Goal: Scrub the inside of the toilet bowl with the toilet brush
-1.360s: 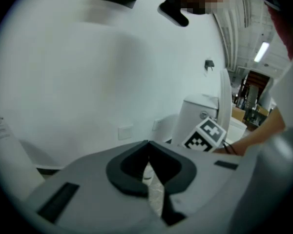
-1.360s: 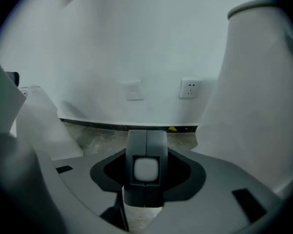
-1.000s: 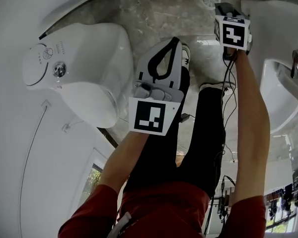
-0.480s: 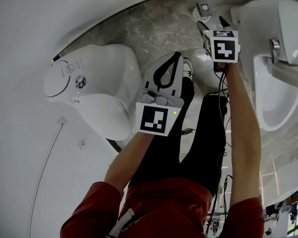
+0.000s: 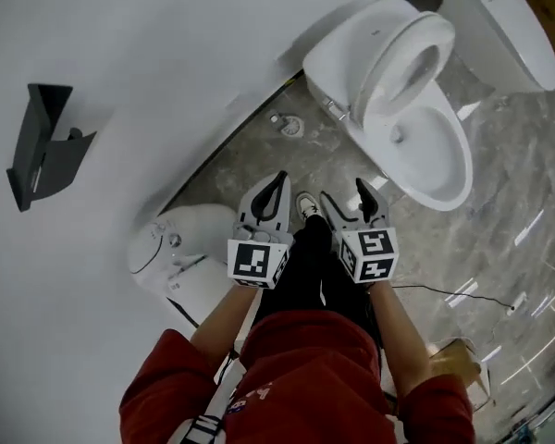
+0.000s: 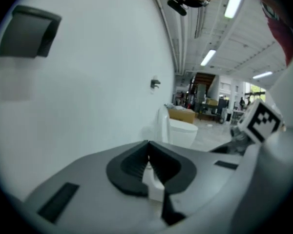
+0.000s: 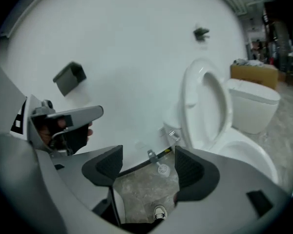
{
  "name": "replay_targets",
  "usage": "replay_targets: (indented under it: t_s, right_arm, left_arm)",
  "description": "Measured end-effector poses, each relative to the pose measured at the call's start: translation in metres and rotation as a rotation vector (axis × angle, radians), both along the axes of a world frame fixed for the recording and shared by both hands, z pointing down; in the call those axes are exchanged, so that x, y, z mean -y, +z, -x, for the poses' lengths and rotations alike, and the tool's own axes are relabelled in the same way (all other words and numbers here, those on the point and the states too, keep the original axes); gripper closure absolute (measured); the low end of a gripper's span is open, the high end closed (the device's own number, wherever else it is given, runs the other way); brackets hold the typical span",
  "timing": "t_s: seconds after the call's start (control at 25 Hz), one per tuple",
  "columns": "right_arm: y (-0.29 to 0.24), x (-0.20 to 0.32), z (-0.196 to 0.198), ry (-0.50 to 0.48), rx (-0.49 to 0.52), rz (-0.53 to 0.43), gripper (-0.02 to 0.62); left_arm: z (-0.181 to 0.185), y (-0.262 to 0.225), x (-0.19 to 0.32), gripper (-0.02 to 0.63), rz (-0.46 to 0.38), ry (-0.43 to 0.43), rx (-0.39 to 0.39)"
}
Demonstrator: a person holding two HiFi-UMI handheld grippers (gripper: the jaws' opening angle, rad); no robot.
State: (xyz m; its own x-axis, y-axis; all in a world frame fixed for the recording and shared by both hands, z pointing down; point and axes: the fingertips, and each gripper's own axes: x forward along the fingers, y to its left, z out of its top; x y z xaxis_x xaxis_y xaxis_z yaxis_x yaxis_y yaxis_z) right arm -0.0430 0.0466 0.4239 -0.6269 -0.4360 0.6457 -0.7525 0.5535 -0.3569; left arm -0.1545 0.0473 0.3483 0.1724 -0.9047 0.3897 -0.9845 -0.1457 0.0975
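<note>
Left tool: jaws closed, pads meeting at the tips with nothing held, as the left gripper view confirms. It points forward and slightly down.

Right tool: jaws wide apart and empty. In the right gripper view only the floor and the person's shoe show between the pads.

Position: both tools are held side by side in front of the person, close together but not touching, above the grey stone floor.

Toilet bowl: it stands ahead and to the right of the right tool, clear of both tools, with its back to the white wall. The seat is raised and the bowl is open. In the right gripper view the bowl lies right of the jaws, with the upright seat above it.

Other items:
- A floor drain sits at the foot of the wall, between the toilet and the tools.
- A white fixture with a chrome button stands just left of the left tool.
- A dark grey holder is mounted on the wall, well to the left.
- A thin cable lies across the floor on the right.
</note>
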Motion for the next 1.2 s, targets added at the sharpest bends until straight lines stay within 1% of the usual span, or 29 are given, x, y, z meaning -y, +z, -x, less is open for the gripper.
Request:
replay_targets:
  t_s: [0.08, 0.16, 0.24, 0.28, 0.36, 0.44, 0.56, 0.64, 0.72, 0.76, 0.8, 0.84, 0.96, 1.0, 1.08, 1.2]
  right_arm:
    - [-0.061, -0.002, -0.068, 0.142, 0.025, -0.087, 0.267]
    - [-0.123, -0.007, -0.147, 0.323, 0.067, -0.175, 0.267]
    - [-0.187, -0.011, -0.226, 0.511, 0.125, -0.291, 0.278]
    - [-0.217, -0.015, -0.262, 0.586, 0.147, -0.354, 0.284]
    - [-0.273, -0.031, -0.327, 0.705, 0.175, -0.475, 0.285]
    - [-0.325, -0.048, -0.384, 0.803, 0.164, -0.609, 0.293]
    - [-0.397, -0.076, -0.456, 0.921, 0.047, -0.815, 0.312]
    - [-0.436, -0.093, -0.485, 0.977, -0.007, -0.912, 0.32]
    - [-0.467, -0.107, -0.502, 1.034, -0.048, -0.994, 0.341]
    - [-0.48, -0.112, -0.507, 1.062, -0.074, -1.029, 0.361]
    - [-0.489, -0.115, -0.509, 1.085, -0.109, -1.051, 0.397]
    - [-0.494, -0.115, -0.511, 1.101, -0.153, -1.054, 0.43]
    - [-0.501, -0.115, -0.512, 1.125, -0.283, -1.025, 0.515]
    - [-0.505, -0.117, -0.512, 1.13, -0.305, -1.032, 0.546]
    - [-0.512, -0.118, -0.511, 1.144, -0.323, -1.048, 0.585]
    - [-0.515, -0.11, -0.509, 1.15, -0.339, -1.043, 0.594]
  left_arm:
    - [-0.05, -0.048, 0.012, 0.606, -0.065, 0.076, 0.011]
    - [-0.105, -0.096, 0.016, 0.606, -0.127, 0.159, 0.047]
    - [-0.156, -0.141, 0.021, 0.606, -0.204, 0.239, 0.084]
    - [-0.179, -0.164, 0.022, 0.606, -0.242, 0.275, 0.09]
    - [-0.223, -0.207, 0.02, 0.606, -0.309, 0.334, 0.084]
    - [-0.267, -0.246, 0.02, 0.606, -0.377, 0.389, 0.069]
    - [-0.335, -0.297, 0.022, 0.606, -0.462, 0.48, -0.004]
    - [-0.373, -0.328, 0.021, 0.606, -0.497, 0.555, -0.047]
    - [-0.4, -0.353, 0.021, 0.606, -0.534, 0.631, -0.06]
    - [-0.41, -0.364, 0.021, 0.606, -0.553, 0.662, -0.06]
    - [-0.417, -0.372, 0.021, 0.606, -0.568, 0.688, -0.057]
    - [-0.423, -0.378, 0.019, 0.606, -0.573, 0.707, -0.048]
    - [-0.434, -0.389, 0.008, 0.606, -0.573, 0.744, -0.021]
    - [-0.436, -0.393, 0.005, 0.606, -0.578, 0.749, -0.024]
    - [-0.437, -0.4, 0.005, 0.606, -0.588, 0.755, -0.043]
    - [-0.433, -0.407, 0.014, 0.606, -0.649, 0.753, -0.061]
